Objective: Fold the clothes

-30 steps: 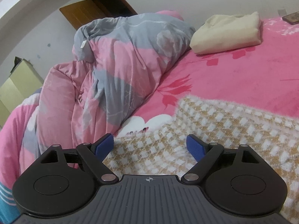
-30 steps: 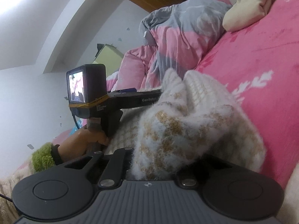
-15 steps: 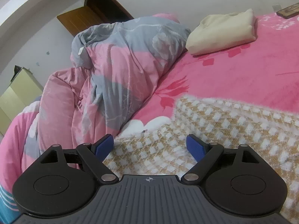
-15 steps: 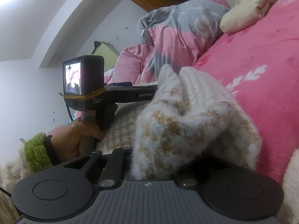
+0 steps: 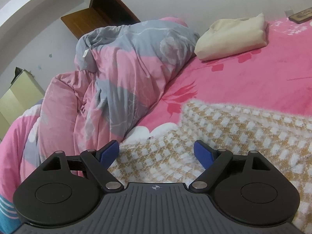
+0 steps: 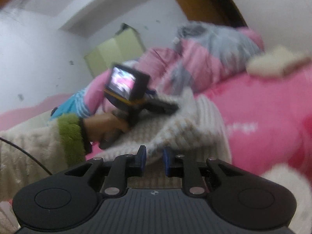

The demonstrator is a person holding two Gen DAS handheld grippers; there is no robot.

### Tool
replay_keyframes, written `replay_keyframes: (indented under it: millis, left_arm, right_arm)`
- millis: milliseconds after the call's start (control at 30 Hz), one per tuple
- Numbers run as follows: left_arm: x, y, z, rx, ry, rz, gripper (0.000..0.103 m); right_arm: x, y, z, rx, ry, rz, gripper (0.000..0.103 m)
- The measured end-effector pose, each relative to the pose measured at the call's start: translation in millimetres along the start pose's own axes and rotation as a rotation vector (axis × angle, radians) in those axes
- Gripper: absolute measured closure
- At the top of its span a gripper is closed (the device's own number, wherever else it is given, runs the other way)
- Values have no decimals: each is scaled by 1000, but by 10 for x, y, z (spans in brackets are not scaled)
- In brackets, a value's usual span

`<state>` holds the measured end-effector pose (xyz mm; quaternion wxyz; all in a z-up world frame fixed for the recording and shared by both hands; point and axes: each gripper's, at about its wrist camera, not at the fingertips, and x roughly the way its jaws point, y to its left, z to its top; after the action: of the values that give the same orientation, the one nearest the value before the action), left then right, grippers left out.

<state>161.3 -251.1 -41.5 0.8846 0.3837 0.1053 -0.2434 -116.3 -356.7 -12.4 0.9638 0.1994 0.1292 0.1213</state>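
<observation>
Left claw (image 5: 156, 152): jaws stand wide apart, blue pads clear of everything, nothing between them. It hovers low over the near edge of a fuzzy white-and-tan checked sweater (image 5: 234, 132), which lies spread flat on the pink floral bedsheet (image 5: 253, 78).

Right claw (image 6: 154, 161): jaws narrow, with a small gap between the blue pads. They have just been opening. A folded-over hump of the sweater (image 6: 195, 128) sits just beyond the fingertips; the cloth edge shows in the gap, but the pads do not press on it. This view is blurred, so finer contact cannot be judged.

Seen from the right wrist, the person's left hand (image 6: 105, 126) grips the handle of the left claw's device, whose small rear screen (image 6: 121, 82) is lit. A green fuzzy cuff (image 6: 71, 136) on a cream sleeve covers that wrist. The device rests over the sweater's left portion.

Surroundings: a bunched pink-and-grey quilt (image 5: 120, 81) lies along the left side of the bed, just beside the sweater's far left corner. A folded cream garment (image 5: 232, 37) sits at the far end of the sheet, well apart from the sweater. A brown wooden door (image 5: 87, 23) and a pale green cabinet (image 5: 17, 95) stand against the white wall behind the quilt.
</observation>
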Motion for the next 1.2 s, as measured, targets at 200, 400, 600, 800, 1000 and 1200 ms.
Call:
replay_keyframes:
  millis: [200, 400, 600, 800, 1000, 1200]
  left_arm:
    - [-5, -15, -2, 5, -5, 3, 19]
    - [1, -12, -8, 4, -9, -3, 19]
    - [4, -11, -8, 2, -12, -14, 20]
    - [3, -47, -13, 11, -19, -19, 20]
    - [-202, 119, -66, -40, -45, -43, 16]
    - [-935, 590, -392, -228, -104, -71, 2]
  right_arm:
    - [178, 113, 300, -173, -113, -38, 85]
    - [542, 62, 387, -231, -77, -80, 87]
    - [826, -151, 189, -209, 73, -123, 91]
    - [962, -256, -14, -179, 147, -142, 94]
    - [999, -300, 35, -165, 191, -124, 95]
    - [1007, -418, 92, -116, 222, -78, 96]
